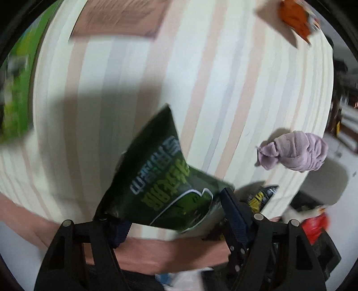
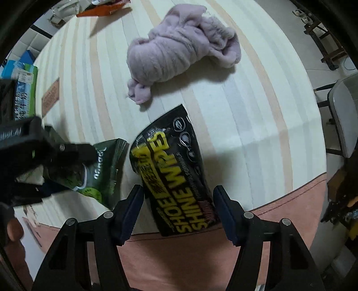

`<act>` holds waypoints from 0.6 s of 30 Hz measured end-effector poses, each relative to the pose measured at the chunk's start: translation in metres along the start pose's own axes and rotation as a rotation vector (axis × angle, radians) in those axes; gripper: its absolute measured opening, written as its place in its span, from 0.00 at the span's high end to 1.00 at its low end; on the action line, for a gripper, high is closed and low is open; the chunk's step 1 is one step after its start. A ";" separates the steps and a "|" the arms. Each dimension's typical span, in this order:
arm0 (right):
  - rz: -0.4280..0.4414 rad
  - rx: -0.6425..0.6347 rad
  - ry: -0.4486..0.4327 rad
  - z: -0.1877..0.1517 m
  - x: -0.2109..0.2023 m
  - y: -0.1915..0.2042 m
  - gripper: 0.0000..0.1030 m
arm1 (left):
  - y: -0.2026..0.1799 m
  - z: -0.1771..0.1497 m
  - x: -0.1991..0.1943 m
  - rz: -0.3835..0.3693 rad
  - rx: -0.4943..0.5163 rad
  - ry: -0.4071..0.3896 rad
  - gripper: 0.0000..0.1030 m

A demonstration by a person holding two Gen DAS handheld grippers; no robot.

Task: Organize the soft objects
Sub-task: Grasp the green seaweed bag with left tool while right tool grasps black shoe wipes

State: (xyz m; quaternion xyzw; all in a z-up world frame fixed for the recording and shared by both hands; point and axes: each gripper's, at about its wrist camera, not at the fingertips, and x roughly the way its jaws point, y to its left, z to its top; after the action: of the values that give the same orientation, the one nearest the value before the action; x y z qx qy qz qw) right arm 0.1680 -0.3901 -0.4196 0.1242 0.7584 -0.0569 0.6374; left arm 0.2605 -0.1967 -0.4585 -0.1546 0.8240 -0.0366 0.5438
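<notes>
Grippers straddled the pouches, left gripper point(image 1: 172, 208) seemingly pinching the green pouch point(image 1: 156, 179), right gripper point(image 2: 179, 208) spread around the shoe-wipes pack point(image 2: 172, 174); lilac cloth point(image 2: 179, 53) remained unsorted.

Two flat wipe packs lie on the striped cloth: one dark green pack point(image 1: 165, 179) at lower centre of the left wrist view, and one black pack with yellow "SHOE SHINE WIPES" lettering point(image 2: 176, 179) at lower centre of the right wrist view. One crumpled lilac soft cloth point(image 2: 179, 53) sits in the upper middle of the right view. One orange packet point(image 1: 295, 18) shows at the upper right of the left view. One green-and-blue box point(image 2: 24, 89) stands at the left edge of the right view. One brown rectangular label point(image 1: 118, 20) lies at the upper left of the left view. Two grippers appear, one at the bottom of each view.
</notes>
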 end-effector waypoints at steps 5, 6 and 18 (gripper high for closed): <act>0.003 -0.012 0.021 -0.005 0.002 -0.003 0.37 | -0.042 0.008 -0.007 0.210 0.232 -0.089 0.29; 0.005 -0.008 0.020 -0.006 0.003 -0.003 0.37 | -0.047 0.008 -0.007 0.226 0.252 -0.087 0.29; -0.019 0.055 0.021 -0.008 0.011 -0.015 0.38 | -0.056 -0.036 0.009 0.281 0.325 -0.086 0.61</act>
State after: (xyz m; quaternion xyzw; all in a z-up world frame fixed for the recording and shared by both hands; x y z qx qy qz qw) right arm 0.1549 -0.4011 -0.4304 0.1352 0.7642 -0.0824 0.6253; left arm 0.2367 -0.2568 -0.4392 0.0499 0.7967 -0.0862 0.5961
